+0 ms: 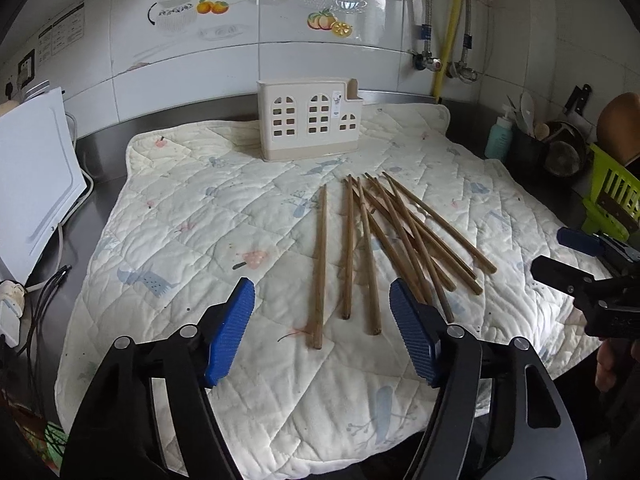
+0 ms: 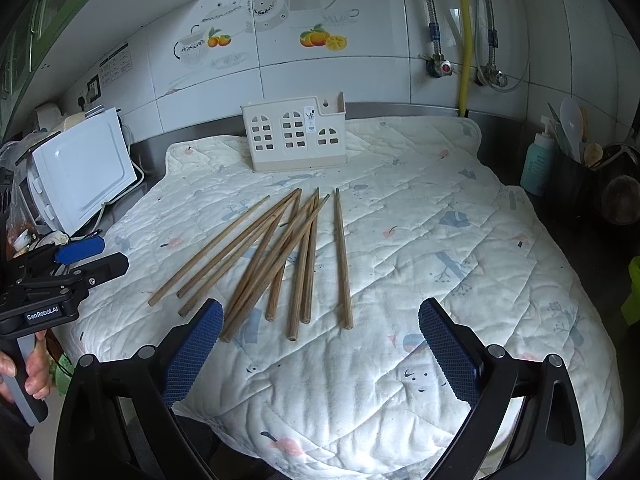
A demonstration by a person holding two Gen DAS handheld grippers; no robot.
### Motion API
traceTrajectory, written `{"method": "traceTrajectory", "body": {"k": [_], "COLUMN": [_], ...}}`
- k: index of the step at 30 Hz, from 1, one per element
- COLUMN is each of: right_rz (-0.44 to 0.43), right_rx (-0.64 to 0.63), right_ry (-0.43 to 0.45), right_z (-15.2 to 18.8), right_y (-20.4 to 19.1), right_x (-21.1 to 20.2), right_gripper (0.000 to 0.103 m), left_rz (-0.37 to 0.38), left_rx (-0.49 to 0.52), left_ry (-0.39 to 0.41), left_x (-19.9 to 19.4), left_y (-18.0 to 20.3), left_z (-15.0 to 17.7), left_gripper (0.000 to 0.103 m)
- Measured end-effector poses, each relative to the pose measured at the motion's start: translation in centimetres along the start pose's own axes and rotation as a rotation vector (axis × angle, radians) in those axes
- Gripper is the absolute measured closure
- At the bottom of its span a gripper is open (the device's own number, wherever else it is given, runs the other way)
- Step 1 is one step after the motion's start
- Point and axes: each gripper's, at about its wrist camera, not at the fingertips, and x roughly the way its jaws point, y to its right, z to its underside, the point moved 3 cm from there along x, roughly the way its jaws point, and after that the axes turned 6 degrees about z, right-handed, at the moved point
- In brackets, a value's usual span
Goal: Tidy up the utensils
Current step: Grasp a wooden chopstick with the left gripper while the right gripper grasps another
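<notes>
Several brown wooden chopsticks lie fanned on a white quilted mat, also in the right wrist view. A cream house-shaped utensil holder stands upright at the mat's back edge, also in the right wrist view. My left gripper is open and empty, just before the near chopstick ends. My right gripper is open and empty, hovering over the near ends. The right gripper shows at the right edge of the left wrist view; the left one at the left edge of the right wrist view.
A white appliance with cables stands left of the mat. A teal bottle, a dark pot of utensils and a green rack stand on the right. The tiled wall with pipes is behind.
</notes>
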Motion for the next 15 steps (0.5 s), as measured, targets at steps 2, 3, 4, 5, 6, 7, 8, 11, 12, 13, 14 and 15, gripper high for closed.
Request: {"method": "traceTrajectory", "body": {"k": [2,3,4,5,6,7,8,11,12,13,14,15], "right_rz": [-0.003,-0.007,-0.009,-0.009,-0.008,-0.006,-0.006,-0.008,-0.013,-0.015,-0.014,-0.012], "right_rx": [0.0,0.002,0.005,0.007,0.009,0.01,0.011,0.024,0.029,0.03,0.03,0.029], "right_ry": [-0.012,-0.025,-0.035,-0.04,-0.042,-0.045,-0.046,-0.053,-0.055,-0.058,-0.061,-0.065], "right_z": [0.2,0.3,0.5,0.6,0.7,0.8,0.8,0.9,0.9,1.0,1.0,1.0], "right_y": [0.0,0.1,0.2,0.2,0.3,0.4,0.4,0.7,0.8,0.8,0.8,0.8], "right_x": [0.6,0.9,1.4,1.6,1.8,2.0,2.2,2.8,3.0,3.2,3.4,3.6], "right_gripper": [0.027,0.027,0.027,0.028,0.03,0.032,0.036,0.041,0.045,0.047,0.049,0.051], "left_rz": [0.005,0.004,0.004,0.009,0.015,0.019,0.025,0.03,0.032,0.034,0.036,0.035], "left_rx": [0.014,0.02,0.019,0.014,0.007,-0.003,-0.016,-0.035,-0.038,-0.039,-0.041,-0.042], "left_ry": [0.0,-0.005,-0.016,-0.025,-0.035,-0.043,-0.051,-0.072,-0.081,-0.089,-0.098,-0.105], "left_x": [0.3,0.6,1.0,1.3,1.6,1.9,2.3,3.1,3.5,3.8,4.1,4.5], "left_y": [0.4,0.5,0.5,0.5,0.3,0.1,-0.1,-0.8,-0.9,-1.0,-1.2,-1.3], "left_z": [0.2,0.4,0.5,0.6,0.8,0.9,1.1,1.3,1.5,1.5,1.7,1.8], "left_gripper": [0.036,0.038,0.041,0.042,0.045,0.046,0.047,0.053,0.057,0.061,0.061,0.063]}}
